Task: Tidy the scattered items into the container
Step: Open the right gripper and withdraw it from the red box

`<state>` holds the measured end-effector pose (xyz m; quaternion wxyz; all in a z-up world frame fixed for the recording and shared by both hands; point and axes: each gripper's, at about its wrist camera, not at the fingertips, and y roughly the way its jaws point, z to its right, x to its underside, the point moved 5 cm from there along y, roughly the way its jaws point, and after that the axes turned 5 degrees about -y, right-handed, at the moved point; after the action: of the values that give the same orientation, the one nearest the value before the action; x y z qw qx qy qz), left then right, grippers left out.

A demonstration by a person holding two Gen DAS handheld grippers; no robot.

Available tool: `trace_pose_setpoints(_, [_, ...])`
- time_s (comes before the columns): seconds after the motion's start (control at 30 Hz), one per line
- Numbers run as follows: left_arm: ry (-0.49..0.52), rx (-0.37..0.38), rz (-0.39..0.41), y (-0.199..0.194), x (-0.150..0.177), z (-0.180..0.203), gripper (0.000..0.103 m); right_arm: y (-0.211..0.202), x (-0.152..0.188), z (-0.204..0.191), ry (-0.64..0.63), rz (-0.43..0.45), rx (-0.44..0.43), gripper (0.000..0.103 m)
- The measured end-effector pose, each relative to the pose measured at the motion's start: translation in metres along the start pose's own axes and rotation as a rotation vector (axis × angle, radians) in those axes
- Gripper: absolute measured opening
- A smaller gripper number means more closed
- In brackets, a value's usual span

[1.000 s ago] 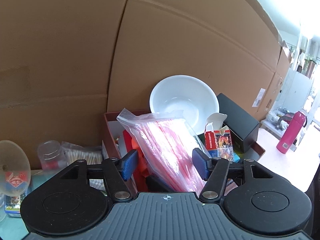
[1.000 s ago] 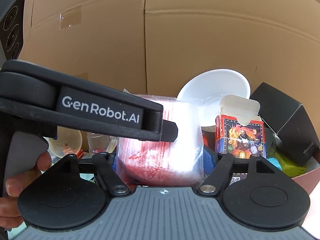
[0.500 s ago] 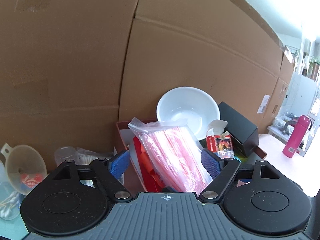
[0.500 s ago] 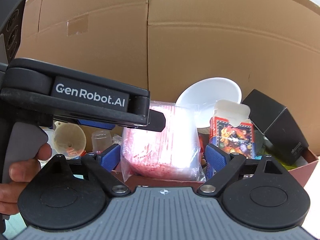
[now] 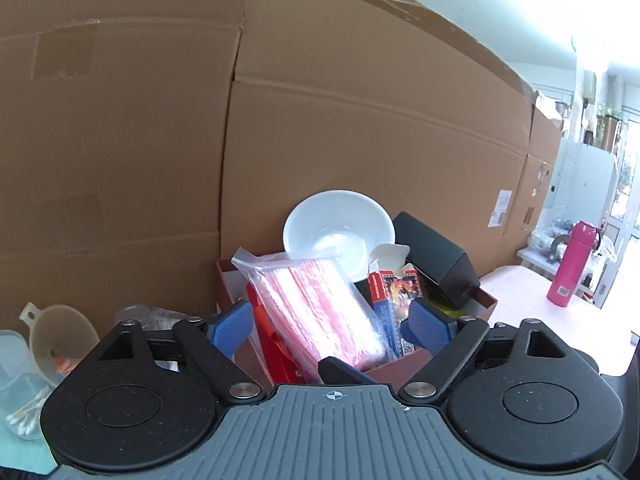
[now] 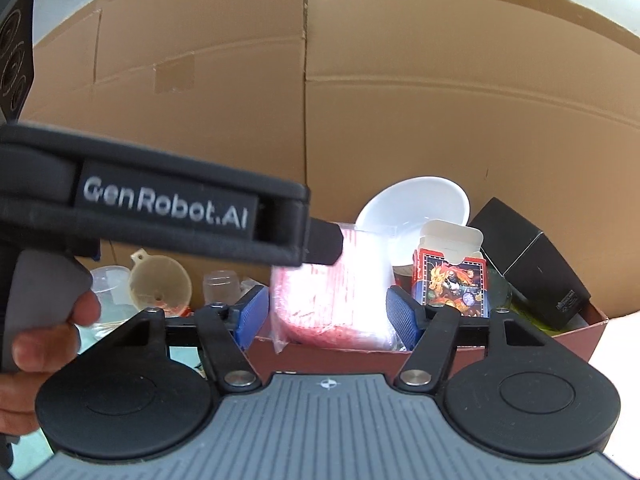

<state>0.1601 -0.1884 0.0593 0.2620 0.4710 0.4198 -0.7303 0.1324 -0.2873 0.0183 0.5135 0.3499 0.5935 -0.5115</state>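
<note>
The red box [image 5: 460, 354] on the counter [image 5: 532, 300] is already crowded: a bag of red straws [image 5: 320, 308] leans upright in its near side, with a white bowl [image 5: 338, 232] tipped up behind it, a card pack [image 5: 394, 286] with its flap open, and a black box [image 5: 436, 256] at the right end.

The left tongs [image 5: 330, 326] are opening and stand wide, pads clear of the bag on both sides, holding nothing. The right tongs [image 6: 326, 316] are closing, yet their pads flank the bag [image 6: 332, 292] in view without pressing on it, so they too look empty.

So the bag seems delivered, and most of the job looks done. What remains lies left of the box: a funnel [image 6: 160, 282], a small clear cup [image 6: 220, 286], a clear tub [image 5: 16, 380] with cotton swabs [image 5: 26, 416] beside it. A pink flask [image 5: 570, 268] stands well apart on another surface; whether it counts, I cannot tell.
</note>
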Motion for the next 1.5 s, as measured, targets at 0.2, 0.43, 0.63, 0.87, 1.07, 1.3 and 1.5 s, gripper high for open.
trace_pose_setpoints(0.2, [0.015, -0.039, 0.009, -0.02, 0.01, 0.004, 0.096, -0.014, -0.005, -0.005, -0.001, 0.033, -0.004, 0.091])
trace_pose_setpoints(0.43, [0.004, -0.137, -0.022, -0.035, 0.027, 0.001, 0.096, -0.028, -0.002, -0.01, 0.022, 0.035, -0.012, 0.101])
trace_pose_setpoints(0.63, [-0.012, -0.165, -0.061, -0.049, 0.039, -0.001, 0.096, -0.036, -0.003, -0.021, -0.003, 0.012, -0.013, 0.102])
trace_pose_setpoints(0.87, [-0.04, -0.193, -0.081, -0.066, 0.05, -0.009, 0.096, -0.048, 0.005, -0.037, 0.004, -0.03, -0.035, 0.102])
trace_pose_setpoints(1.07, [-0.081, -0.204, -0.11, -0.07, 0.065, -0.02, 0.096, -0.046, 0.016, -0.049, -0.001, -0.072, -0.046, 0.102])
trace_pose_setpoints(1.3, [-0.125, -0.202, -0.159, -0.064, 0.085, -0.037, 0.096, -0.034, 0.031, -0.061, -0.011, -0.13, -0.065, 0.102])
trace_pose_setpoints(1.5, [-0.175, -0.19, -0.204, -0.053, 0.096, -0.055, 0.096, -0.019, 0.047, -0.065, -0.023, -0.178, -0.084, 0.102])
